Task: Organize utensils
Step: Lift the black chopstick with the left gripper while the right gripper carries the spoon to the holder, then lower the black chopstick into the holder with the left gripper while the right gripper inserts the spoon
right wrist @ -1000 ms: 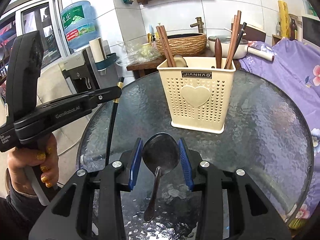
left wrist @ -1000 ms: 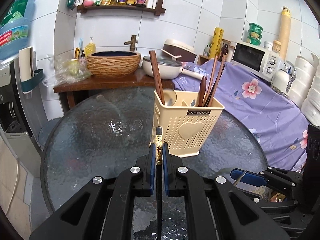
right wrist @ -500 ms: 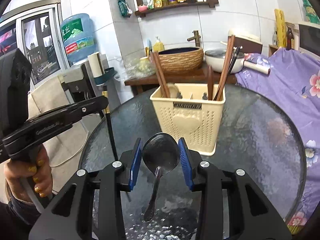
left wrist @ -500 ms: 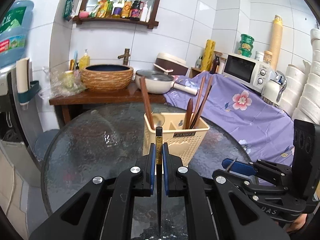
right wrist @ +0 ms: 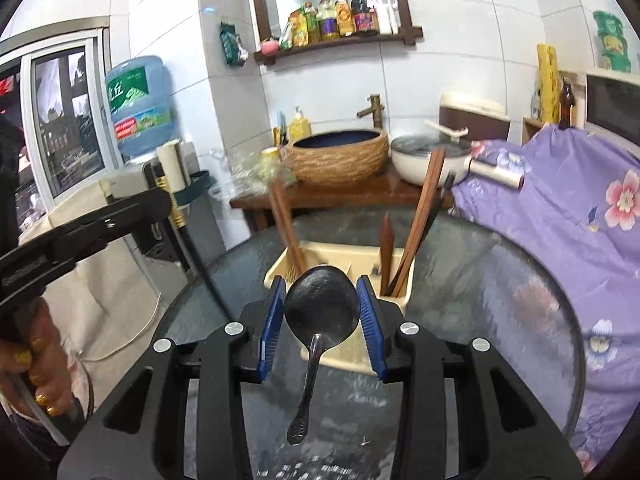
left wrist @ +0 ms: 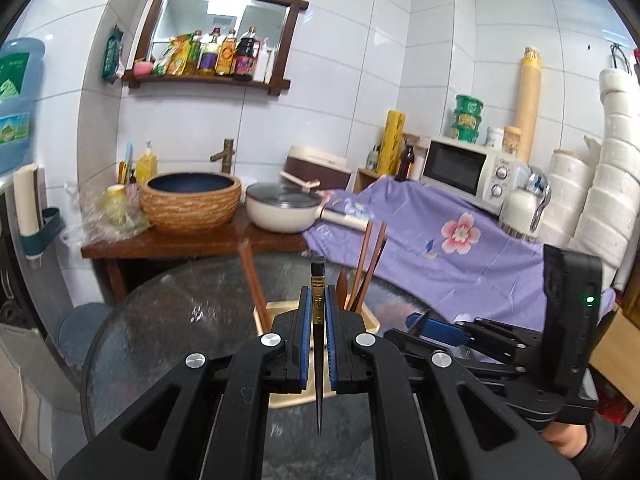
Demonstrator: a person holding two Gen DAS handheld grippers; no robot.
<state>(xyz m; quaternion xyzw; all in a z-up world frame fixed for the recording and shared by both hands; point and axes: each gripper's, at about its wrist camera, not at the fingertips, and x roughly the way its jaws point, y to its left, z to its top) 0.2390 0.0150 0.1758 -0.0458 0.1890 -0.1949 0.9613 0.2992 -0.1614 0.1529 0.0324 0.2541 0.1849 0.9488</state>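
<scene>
Black, slender and banded with gold near its top, a chopstick stands upright in the left gripper, whose blue pads are closed tight on its upper part; the tapered tip hangs free above the glass bench. Holding it near the thick end leaves the narrow end clear, which suits a tip-first drop into a slot.

Centre of both views: a cream plastic utensil holder stands on the bench just beyond both grippers, viewed from above so its open compartments show. Brown chopsticks lean in its left compartment; a second set and a dark wooden handle lean at its right. The middle sections appear vacant, though their depth is partly hidden.

Right side: the right gripper clamps a dark metal spoon by the edges of its bowl, handle hanging down toward the camera. That grip keeps the handle free to enter the holder first.

Judgement: both utensils are lifted and staged above the holder; neither is yet inside it. Lowering each into its own compartment remains, and the leaning chopsticks may obstruct entry.
</scene>
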